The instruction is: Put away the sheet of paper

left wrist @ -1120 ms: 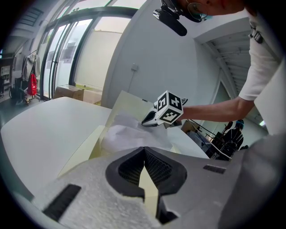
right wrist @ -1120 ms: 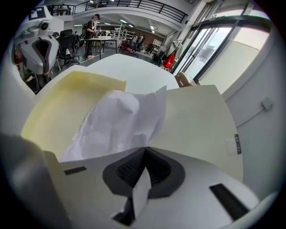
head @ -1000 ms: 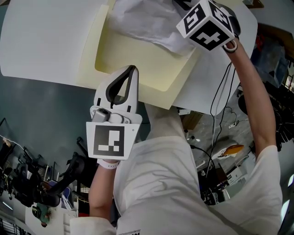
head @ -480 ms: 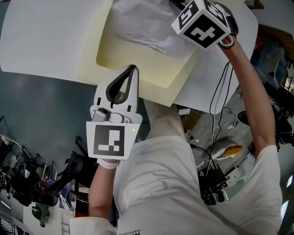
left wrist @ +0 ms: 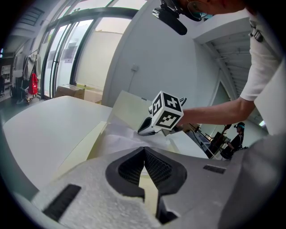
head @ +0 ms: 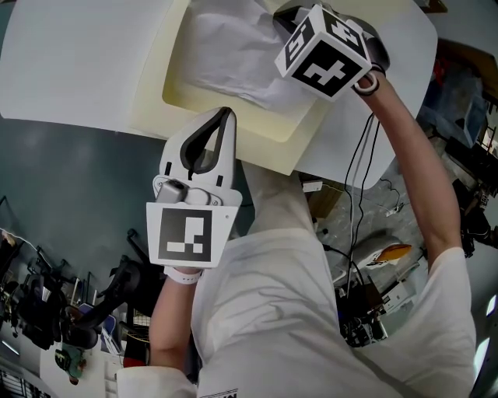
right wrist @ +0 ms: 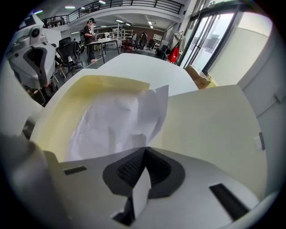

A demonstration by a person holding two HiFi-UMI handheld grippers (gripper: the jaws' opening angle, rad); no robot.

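Note:
The crumpled white sheet of paper (head: 233, 54) lies partly inside an open cream box (head: 264, 132) on the white table (head: 70, 70). My right gripper (head: 282, 17) is over the box's far right side, shut on the paper's edge (right wrist: 139, 197); the sheet (right wrist: 116, 125) spreads ahead of its jaws into the box. The box's cream lid (right wrist: 210, 129) stands up beside it. My left gripper (head: 226, 116) is at the box's near rim, shut on that cream edge (left wrist: 147, 192). From the left gripper view the right gripper (left wrist: 145, 127) rests on the paper (left wrist: 120, 141).
The table's near edge runs just behind my left gripper, with dark floor (head: 70, 194) below it. Cables (head: 366, 179) and clutter lie on the floor at the right. Desks, chairs and people (right wrist: 89, 33) show far off in the right gripper view.
My right gripper has moved left and down over the box, carrying the paper deeper into it. My left gripper has stayed put.

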